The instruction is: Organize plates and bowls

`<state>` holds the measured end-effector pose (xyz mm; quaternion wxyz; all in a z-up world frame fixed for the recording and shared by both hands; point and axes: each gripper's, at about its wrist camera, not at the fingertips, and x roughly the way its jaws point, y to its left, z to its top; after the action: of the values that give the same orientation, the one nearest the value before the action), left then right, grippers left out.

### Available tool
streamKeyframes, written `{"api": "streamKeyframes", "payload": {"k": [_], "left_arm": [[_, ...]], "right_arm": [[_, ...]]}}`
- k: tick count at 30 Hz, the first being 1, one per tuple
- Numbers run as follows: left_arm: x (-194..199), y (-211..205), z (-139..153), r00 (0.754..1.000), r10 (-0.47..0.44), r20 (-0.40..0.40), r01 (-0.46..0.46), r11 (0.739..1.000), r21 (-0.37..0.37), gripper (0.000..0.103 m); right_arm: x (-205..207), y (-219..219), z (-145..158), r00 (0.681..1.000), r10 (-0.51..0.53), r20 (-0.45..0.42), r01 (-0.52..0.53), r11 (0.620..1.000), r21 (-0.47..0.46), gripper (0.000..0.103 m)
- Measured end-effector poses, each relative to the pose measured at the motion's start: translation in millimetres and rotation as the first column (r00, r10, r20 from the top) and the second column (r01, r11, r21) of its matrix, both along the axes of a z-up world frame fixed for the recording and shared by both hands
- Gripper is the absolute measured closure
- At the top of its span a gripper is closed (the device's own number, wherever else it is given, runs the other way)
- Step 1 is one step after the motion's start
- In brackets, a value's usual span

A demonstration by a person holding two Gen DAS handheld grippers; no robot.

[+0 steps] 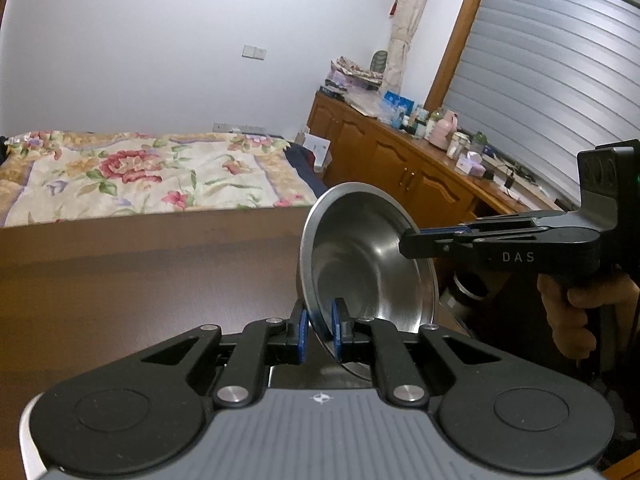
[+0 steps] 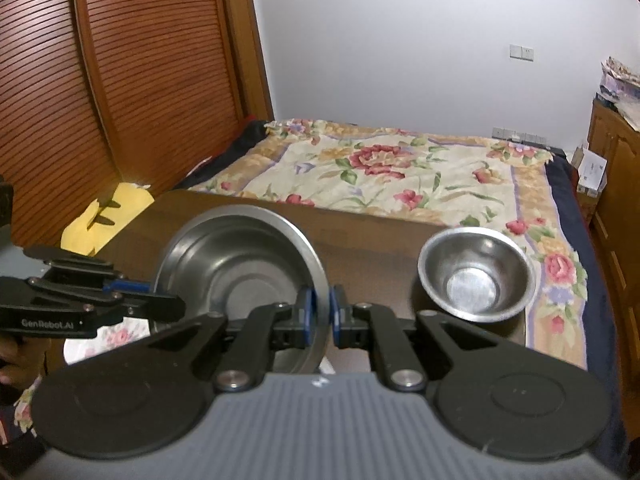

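Observation:
A wide steel bowl (image 1: 360, 264) hangs tilted on edge above the brown table (image 1: 120, 280). My left gripper (image 1: 320, 330) is shut on its lower rim, blue pads on either side of the flange. From the right, my right gripper (image 1: 402, 244) is clamped on the opposite rim. In the right wrist view the same bowl (image 2: 236, 264) fills the middle, with my right gripper (image 2: 321, 316) pinching its near rim and the left gripper (image 2: 180, 306) holding the far left edge. A smaller steel bowl (image 2: 476, 276) stands upright on the table (image 2: 380, 240) to the right.
A white plate with pink flowers (image 2: 108, 340) lies under the left gripper. A yellow cloth (image 2: 108, 212) lies at the table's far left. A bed with a floral cover (image 2: 400, 176) lies beyond the table. A cluttered wooden sideboard (image 1: 400, 160) runs along the right.

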<state>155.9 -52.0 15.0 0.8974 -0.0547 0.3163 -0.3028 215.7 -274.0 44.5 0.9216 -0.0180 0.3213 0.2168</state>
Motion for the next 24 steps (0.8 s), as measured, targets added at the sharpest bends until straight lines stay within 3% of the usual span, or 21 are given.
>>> {"api": "streamKeyframes", "payload": {"k": [12,24], "left_arm": [[-16,-1,-37,0.996,-0.04,-0.085,0.041,0.999,0.016,0.089],[-18,-3,-49,0.998,-0.023,-0.067,0.027,0.997,0.072,0.089]], "right_arm": [[-20,-4,-33,0.997,-0.016,-0.081,0.016,1.0,0.007,0.092],[-29,5,-46,0.998,-0.01,-0.069,0.007,0.999,-0.043,0.091]]}}
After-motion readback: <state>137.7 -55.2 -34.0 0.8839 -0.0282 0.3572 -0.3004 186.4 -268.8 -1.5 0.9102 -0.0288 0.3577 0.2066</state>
